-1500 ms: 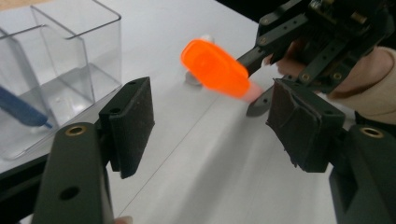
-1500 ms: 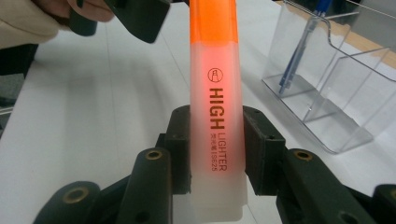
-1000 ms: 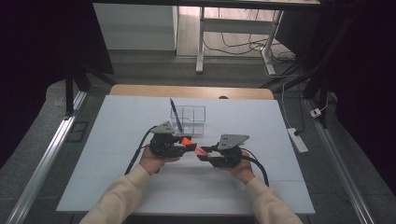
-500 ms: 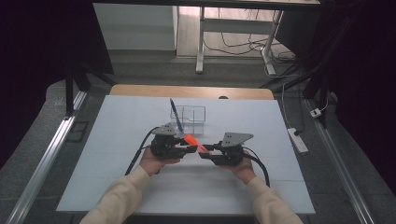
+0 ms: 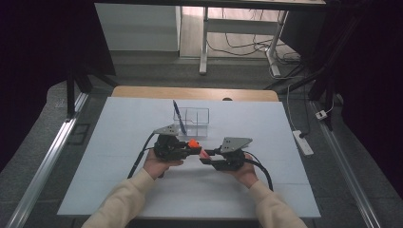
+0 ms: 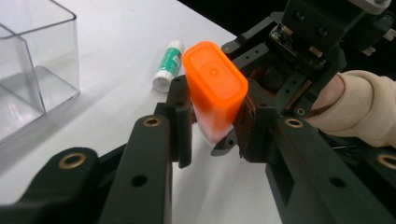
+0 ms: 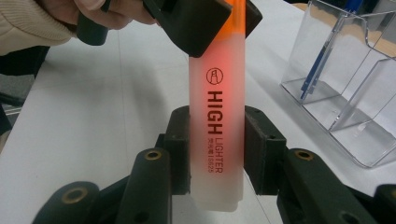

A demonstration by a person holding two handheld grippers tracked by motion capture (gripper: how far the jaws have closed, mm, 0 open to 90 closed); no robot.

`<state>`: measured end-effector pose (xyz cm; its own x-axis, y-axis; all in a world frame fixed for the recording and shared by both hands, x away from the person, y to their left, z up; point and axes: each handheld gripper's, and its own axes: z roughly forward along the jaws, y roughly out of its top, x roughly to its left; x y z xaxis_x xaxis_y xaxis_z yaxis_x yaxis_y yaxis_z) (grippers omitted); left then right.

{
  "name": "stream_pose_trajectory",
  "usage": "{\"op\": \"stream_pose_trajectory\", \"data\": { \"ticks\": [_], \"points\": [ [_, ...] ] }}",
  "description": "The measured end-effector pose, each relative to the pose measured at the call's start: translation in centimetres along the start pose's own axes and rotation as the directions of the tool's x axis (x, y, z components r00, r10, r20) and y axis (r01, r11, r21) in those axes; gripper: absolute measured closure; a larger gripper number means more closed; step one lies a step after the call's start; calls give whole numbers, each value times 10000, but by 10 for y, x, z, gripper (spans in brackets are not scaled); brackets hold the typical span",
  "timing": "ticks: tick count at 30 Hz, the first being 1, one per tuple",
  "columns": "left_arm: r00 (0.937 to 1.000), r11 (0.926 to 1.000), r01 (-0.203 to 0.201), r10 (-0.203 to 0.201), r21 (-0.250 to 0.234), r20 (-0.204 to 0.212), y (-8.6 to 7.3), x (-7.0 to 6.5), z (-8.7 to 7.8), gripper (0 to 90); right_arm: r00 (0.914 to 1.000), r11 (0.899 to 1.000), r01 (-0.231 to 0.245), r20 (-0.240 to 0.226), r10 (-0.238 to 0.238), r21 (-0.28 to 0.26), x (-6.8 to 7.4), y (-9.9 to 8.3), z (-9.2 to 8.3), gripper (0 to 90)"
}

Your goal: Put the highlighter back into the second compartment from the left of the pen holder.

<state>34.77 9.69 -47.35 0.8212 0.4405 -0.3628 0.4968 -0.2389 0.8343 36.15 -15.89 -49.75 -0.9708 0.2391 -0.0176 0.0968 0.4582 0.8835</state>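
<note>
An orange highlighter [image 5: 197, 148] is held above the white table between both grippers. In the left gripper view its orange cap [image 6: 215, 86] points toward the camera. My left gripper [image 6: 215, 120] has just been closing and its pads now press on that cap. In the right gripper view the translucent body [image 7: 217, 116], printed "HIGH LIGHTER", stands upright with my right gripper [image 7: 217, 151] shut on its lower part. The left gripper [image 7: 201, 21] clamps the top end there. In the high view the left gripper [image 5: 190, 148] and the right gripper [image 5: 207, 156] face each other.
A clear plastic box [image 5: 194, 119] with a blue pen [image 5: 177, 114] leaning in it stands just behind the hands. A white glue stick [image 6: 169, 63] with a green label lies on the table beside the box. The table's wooden far edge [image 5: 195, 92] lies beyond.
The left gripper's jaws have drawn in around the orange cap. Both hands stay where they were, with the highlighter still spanning the gap between them.
</note>
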Motion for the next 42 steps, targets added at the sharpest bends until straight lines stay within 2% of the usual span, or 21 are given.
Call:
{"op": "stream_pose_trajectory", "data": {
  "ticks": [3, 6, 10, 15, 22, 28, 32, 42],
  "points": [
    [9999, 9999, -85, 84, -92, -135, 1, -2, -1, 695, 9999, 10000, -51, 90, 52, -65, 0, 0, -1, 626],
    [9994, 9996, -25, 16, -271, -336, 2, -1, -5, 695, 9997, 9998, -143, 218, 146, -108, 0, 1, -3, 562],
    [9982, 9991, -15, -11, -432, -592, 3, 2, -12, 696, 9988, 9995, -270, 410, 277, -167, -1, -1, -8, 532],
    [9951, 9993, -236, 206, -302, -963, 3, 2, -17, 695, 9958, 9988, -438, 791, 453, -206, -4, -5, -19, 500],
    [9934, 9991, -291, 256, -305, -1118, 4, 2, -20, 695, 9882, 9969, -738, 1328, 768, -275, -5, -17, -40, 480],
    [9923, 9988, -325, 278, -370, -1206, 5, 3, -25, 695, 9761, 9925, -1187, 1795, 1223, -309, -4, -31, -62, 465],
    [9917, 9985, -358, 305, -403, -1250, 5, 3, -27, 694, 9642, 9867, -1586, 2097, 1623, -343, -1, -39, -75, 443],
    [9902, 9976, -421, 343, -553, -1351, 8, 2, -34, 694, 9421, 9817, -1882, 2767, 1893, -307, 7, -57, -103, 428]
  ]
}}
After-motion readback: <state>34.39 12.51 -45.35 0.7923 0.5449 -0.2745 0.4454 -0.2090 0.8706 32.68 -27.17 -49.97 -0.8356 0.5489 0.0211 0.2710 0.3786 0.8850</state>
